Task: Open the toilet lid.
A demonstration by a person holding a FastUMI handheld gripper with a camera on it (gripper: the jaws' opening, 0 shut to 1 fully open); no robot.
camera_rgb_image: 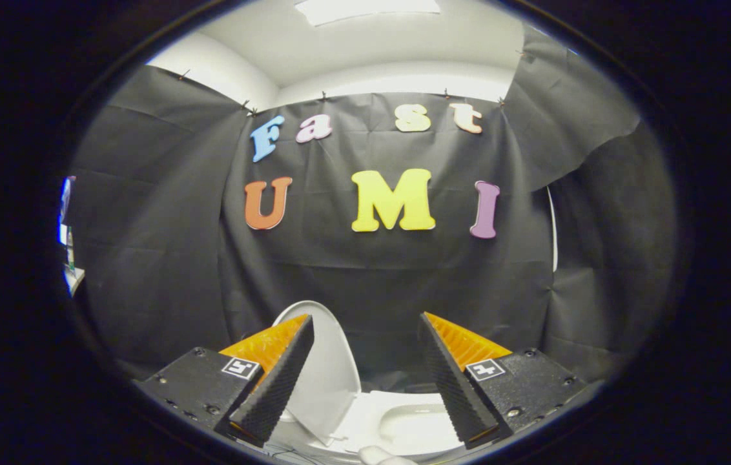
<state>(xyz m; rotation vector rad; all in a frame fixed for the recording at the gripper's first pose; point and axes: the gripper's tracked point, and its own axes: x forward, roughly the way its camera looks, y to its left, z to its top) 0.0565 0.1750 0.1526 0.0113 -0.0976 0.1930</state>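
Observation:
A white toilet (404,423) sits low between and beyond my fingers, its bowl rim showing. Its white lid (327,368) stands raised, leaning up toward the black cloth wall, just behind my left finger (275,387). My gripper (365,381) hangs above the toilet with a wide gap between its two fingers and nothing held. The right finger (456,387) is apart from the lid. A small white rounded thing (381,456) peeks in below the bowl; what it is cannot be told.
Black cloth walls (165,258) close the booth behind and on both sides of the toilet. A shelf with small items (72,258) shows past the cloth on the far left. White ceiling with a light panel (365,10) is overhead.

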